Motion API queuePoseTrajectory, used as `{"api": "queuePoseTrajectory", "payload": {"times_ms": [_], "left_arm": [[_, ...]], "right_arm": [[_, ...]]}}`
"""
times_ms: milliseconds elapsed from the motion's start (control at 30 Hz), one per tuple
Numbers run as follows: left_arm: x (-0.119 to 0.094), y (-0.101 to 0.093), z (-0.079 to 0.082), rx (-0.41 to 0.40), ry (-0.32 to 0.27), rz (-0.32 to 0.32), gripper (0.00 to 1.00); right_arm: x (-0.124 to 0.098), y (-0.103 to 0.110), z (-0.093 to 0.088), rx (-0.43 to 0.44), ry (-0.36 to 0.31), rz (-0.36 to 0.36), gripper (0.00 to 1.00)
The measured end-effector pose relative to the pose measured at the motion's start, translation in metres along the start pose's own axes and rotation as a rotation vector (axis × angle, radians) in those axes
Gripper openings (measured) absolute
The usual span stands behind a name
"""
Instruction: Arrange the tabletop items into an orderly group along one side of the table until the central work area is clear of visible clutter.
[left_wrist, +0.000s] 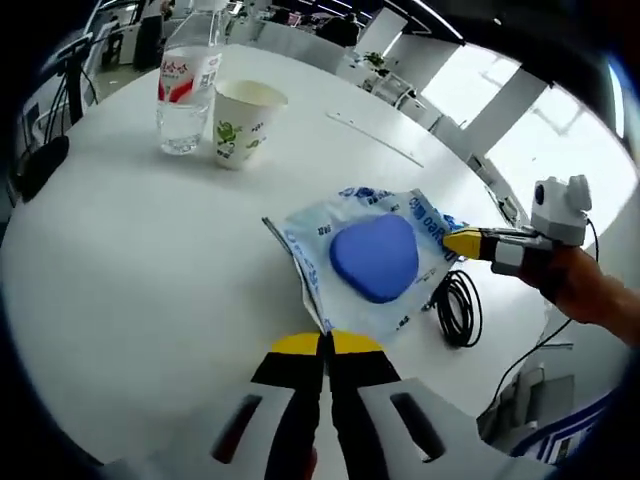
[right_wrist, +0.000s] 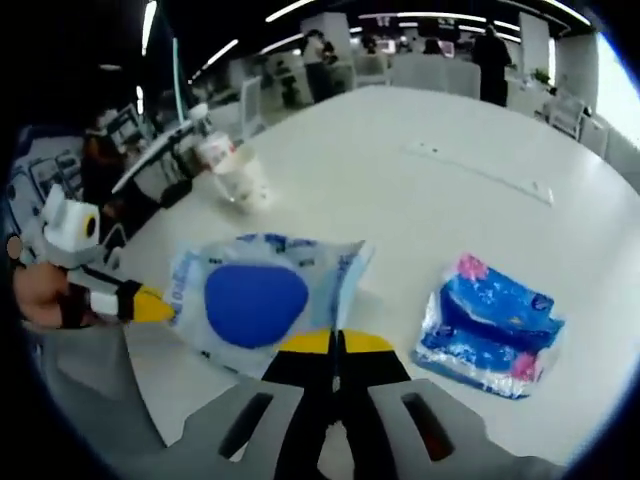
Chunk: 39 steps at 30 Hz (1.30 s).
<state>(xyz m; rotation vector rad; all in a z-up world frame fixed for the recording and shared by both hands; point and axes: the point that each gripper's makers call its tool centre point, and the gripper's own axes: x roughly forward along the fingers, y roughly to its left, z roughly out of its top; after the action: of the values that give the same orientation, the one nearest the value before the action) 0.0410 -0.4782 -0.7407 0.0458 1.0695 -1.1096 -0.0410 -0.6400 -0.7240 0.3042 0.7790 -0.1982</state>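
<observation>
White table (left_wrist: 120, 260), office bkgd. Wet-wipes pack (left_wrist: 368, 258) mid-frame; my left gripper (left_wrist: 326, 345) and right gripper (right_wrist: 335, 343) both pinched tight on its edges. Bottle (left_wrist: 187, 85), cup (left_wrist: 243, 122) upper left.

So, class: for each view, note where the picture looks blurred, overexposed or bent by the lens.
Left gripper view: the windows at upper right blow out to white, the table edge curves, and the bottle and cup stay sharp. Right gripper view: softer overall, bottle smeared, ceiling lights streaked, the blue packet slightly blurred.
</observation>
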Motion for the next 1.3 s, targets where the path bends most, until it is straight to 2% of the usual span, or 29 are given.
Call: {"api": "queuePoseTrajectory", "payload": {"times_ms": [67,267,567,767,1133,1300], "left_arm": [[0.001,0.001,0.007,0.014,-0.009,0.002,0.0],[0.005,0.011,0.025,0.031,-0.025,0.019,0.0],[0.014,0.018,0.05,0.043,-0.041,0.025,0.0],[0.017,0.012,0.059,0.055,-0.052,0.016,0.0],[0.025,0.006,0.074,0.052,-0.054,0.002,0.0],[0.033,0.004,0.093,0.044,-0.069,-0.008,0.0]], "right_arm": [[-0.002,-0.001,0.0,0.023,-0.016,-0.011,0.0],[-0.013,0.018,-0.009,0.061,-0.039,-0.02,0.0],[-0.012,0.02,-0.011,0.096,-0.05,-0.032,0.0],[-0.01,0.016,-0.013,0.111,-0.052,-0.039,0.0],[-0.006,0.003,0.0,0.115,-0.064,-0.054,0.0],[-0.001,-0.008,0.008,0.117,-0.063,-0.057,0.0]]}}
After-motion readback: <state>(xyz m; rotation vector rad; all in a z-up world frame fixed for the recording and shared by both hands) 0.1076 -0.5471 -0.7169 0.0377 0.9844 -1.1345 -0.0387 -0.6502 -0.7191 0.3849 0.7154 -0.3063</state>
